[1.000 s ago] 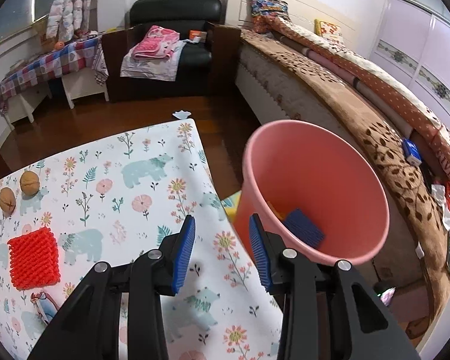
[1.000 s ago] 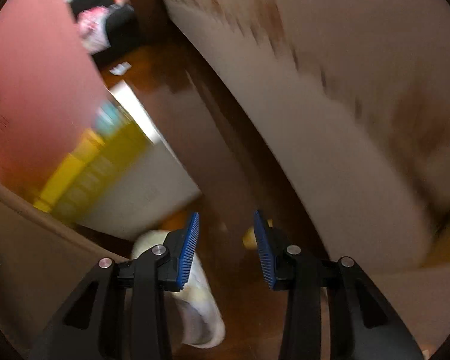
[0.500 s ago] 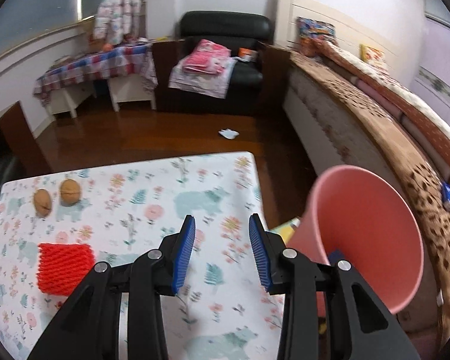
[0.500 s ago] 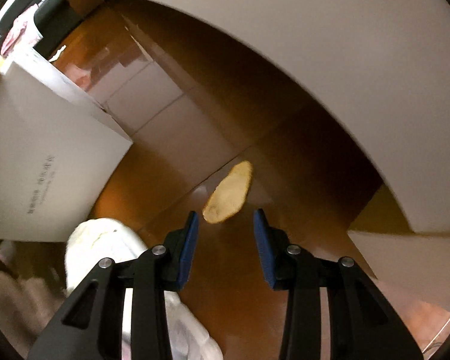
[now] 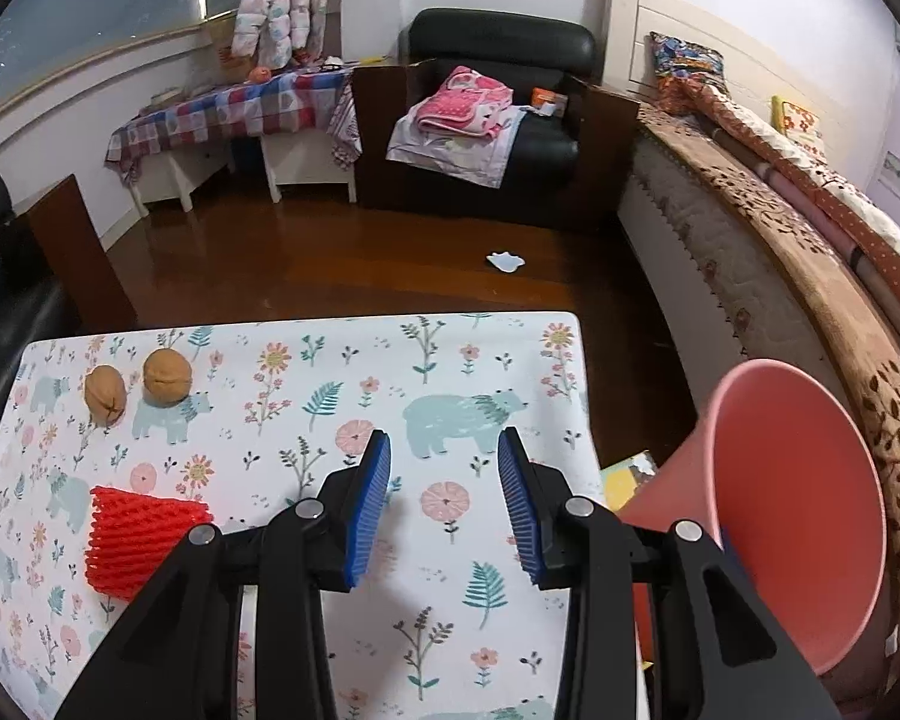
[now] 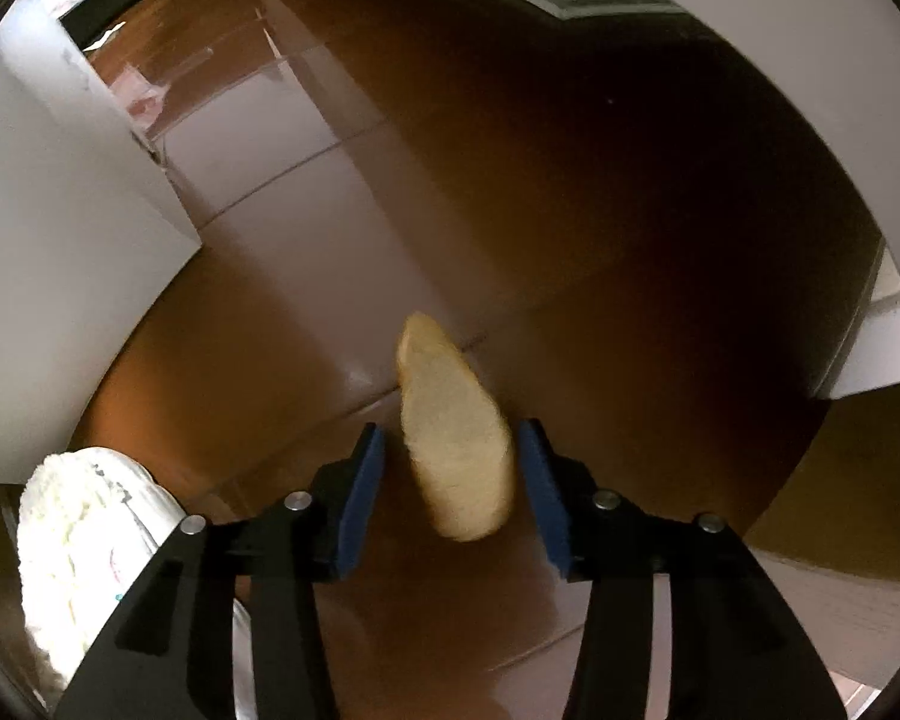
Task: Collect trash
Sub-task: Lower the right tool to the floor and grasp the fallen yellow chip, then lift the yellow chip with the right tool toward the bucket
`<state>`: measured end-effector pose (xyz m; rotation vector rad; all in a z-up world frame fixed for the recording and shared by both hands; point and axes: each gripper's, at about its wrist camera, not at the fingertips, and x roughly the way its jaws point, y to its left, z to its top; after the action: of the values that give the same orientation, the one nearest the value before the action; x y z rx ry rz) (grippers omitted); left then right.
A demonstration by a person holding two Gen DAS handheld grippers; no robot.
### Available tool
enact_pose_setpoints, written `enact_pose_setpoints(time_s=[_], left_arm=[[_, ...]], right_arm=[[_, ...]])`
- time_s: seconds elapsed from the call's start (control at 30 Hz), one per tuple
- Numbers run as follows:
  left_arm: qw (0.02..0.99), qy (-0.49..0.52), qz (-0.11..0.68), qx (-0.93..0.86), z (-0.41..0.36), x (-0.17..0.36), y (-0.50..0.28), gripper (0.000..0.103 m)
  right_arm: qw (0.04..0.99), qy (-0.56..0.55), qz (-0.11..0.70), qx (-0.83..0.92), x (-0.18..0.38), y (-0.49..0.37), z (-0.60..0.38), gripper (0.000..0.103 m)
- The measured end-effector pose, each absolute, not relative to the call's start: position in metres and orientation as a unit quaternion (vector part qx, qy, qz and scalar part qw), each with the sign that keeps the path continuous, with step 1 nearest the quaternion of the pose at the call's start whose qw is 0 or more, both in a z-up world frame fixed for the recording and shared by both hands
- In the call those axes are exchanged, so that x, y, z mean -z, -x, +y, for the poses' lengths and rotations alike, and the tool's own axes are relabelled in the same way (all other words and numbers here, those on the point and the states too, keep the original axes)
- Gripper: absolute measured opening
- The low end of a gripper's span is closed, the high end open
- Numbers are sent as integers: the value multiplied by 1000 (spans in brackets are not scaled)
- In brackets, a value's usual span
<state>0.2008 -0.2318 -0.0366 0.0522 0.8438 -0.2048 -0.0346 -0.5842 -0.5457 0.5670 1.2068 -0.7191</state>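
Trash: pale tan, elongated flat peel-like scrap (image 6: 456, 438) lies on glossy brown wooden floor (image 6: 570, 180), between pads of right tool (image 6: 450, 498), neither pad touching. Right tool pointing steeply down at scrap, jaws opening. Risk, as judged: thin scrap flat on slick floor may skid or slip out if pads close too high. Left tool (image 5: 444, 504) spread, empty, tilted down above floral-cloth counter (image 5: 306, 360); pink plastic bucket (image 5: 798, 510) beside counter.

Left view evenly lit and sharp, right view dim, glare streaked on floor (image 6: 306, 138), edges bent, corners vignetted.
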Motion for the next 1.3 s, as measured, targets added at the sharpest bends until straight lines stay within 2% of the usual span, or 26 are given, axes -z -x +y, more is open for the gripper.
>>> enact_pose_setpoints(time_s=[0.03,0.07,0.1,0.2,0.33,0.53,0.8,1.2,1.3], left_arm=[[907,-26,410,96,-231,38,-202,36],[906,-25,411,95,-232,39,-202,36],[906,-23,412,95,-232,40,-202,36],[907,-28,410,97,-235,41,-201,36],[907,-25,408,103,-235,41,-196,36],[910,-2,399,115,-225,30,-177,36],[920,35,368,128,-193,-2,-128,36],[922,65,360,123,-113,-30,-58,37],[925,77,354,115,-86,-37,-45,44]], right_arm=[[729,-254,546,326,545,35,-583,47],[731,-250,546,323,545,35,-582,36],[736,-237,548,318,543,34,-579,22],[734,-235,562,302,539,36,-579,11],[730,-293,550,281,521,47,-584,10],[764,-306,506,257,449,63,-571,10],[828,-276,426,237,321,75,-549,10],[903,-194,315,218,123,102,-527,10],[921,-168,292,197,74,93,-515,10]])
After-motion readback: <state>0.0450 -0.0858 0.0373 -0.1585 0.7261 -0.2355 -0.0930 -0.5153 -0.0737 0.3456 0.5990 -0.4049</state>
